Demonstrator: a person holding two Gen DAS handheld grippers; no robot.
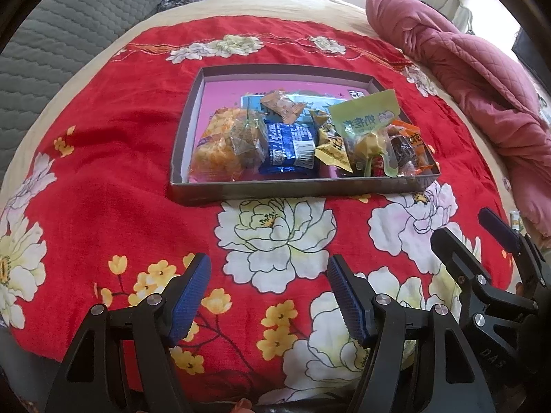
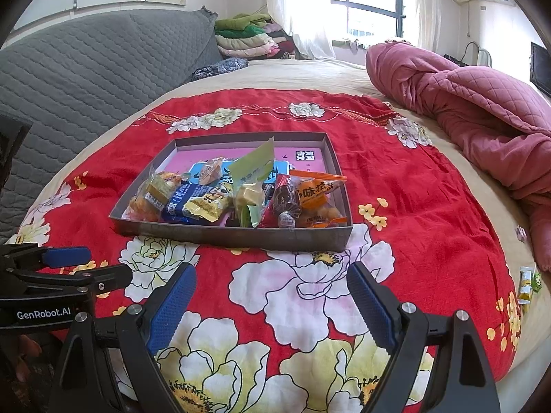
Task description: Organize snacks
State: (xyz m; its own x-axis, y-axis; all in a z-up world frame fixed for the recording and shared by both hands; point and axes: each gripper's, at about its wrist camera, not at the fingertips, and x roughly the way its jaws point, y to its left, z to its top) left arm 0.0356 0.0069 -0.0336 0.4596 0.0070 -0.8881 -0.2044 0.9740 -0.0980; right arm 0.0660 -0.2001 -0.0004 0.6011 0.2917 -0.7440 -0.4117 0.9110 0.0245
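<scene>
A shallow grey box (image 1: 292, 191) (image 2: 234, 235) with a pink bottom lies on a red floral cloth (image 1: 113, 186) on the bed. Several snack packets fill its near half: a yellow-orange bag (image 1: 220, 144), a blue packet (image 1: 289, 148) (image 2: 182, 199), a pale green packet (image 1: 365, 117) (image 2: 255, 168) standing up, and an orange packet (image 2: 316, 192) at the right. My left gripper (image 1: 268, 260) (image 2: 93, 265) hovers open over the cloth, short of the box, nothing between its fingers. My right gripper (image 2: 272, 268) (image 1: 463, 225) stands beside it to the right, open and empty too.
Small green-yellow packets (image 2: 528, 284) lie loose near the bed's right edge. A crumpled pink quilt (image 2: 465, 110) runs along the right side. A grey quilted cover (image 2: 86, 65) rises on the left, and folded blankets (image 2: 248, 38) are stacked at the back by the window.
</scene>
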